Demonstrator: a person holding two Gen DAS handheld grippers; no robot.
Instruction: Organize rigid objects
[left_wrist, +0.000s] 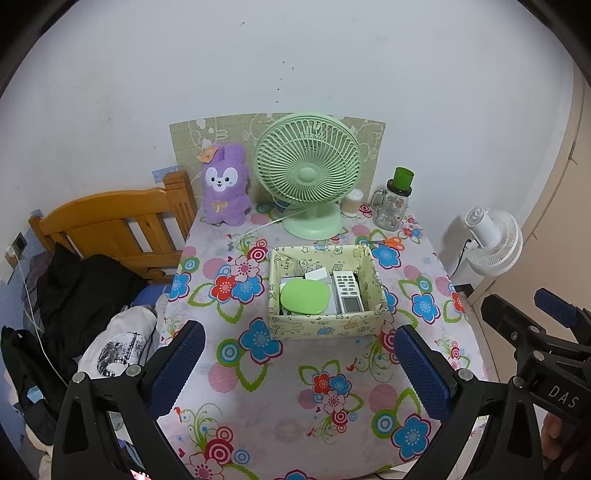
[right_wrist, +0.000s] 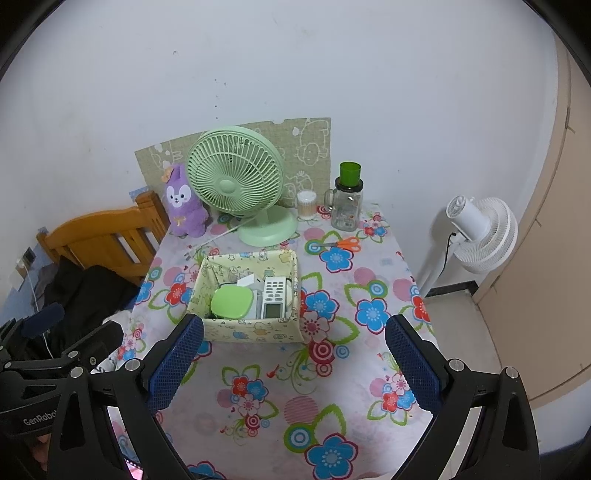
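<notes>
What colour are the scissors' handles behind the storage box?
Orange; the scissors show best in the right wrist view, lying behind the box.

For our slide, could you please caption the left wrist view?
Open left gripper faces a fabric box holding a remote.

Home bedroom: wooden bed frame (left_wrist: 110, 229), plush toy (left_wrist: 224, 184), floral-clothed table (left_wrist: 295, 387)

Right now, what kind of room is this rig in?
Most likely a bedroom or dorm corner. An orange wooden bed frame heaped with clothes stands beside a small table under a floral cloth, which carries a purple plush rabbit, a pale green desk fan and a patterned storage box.
</notes>
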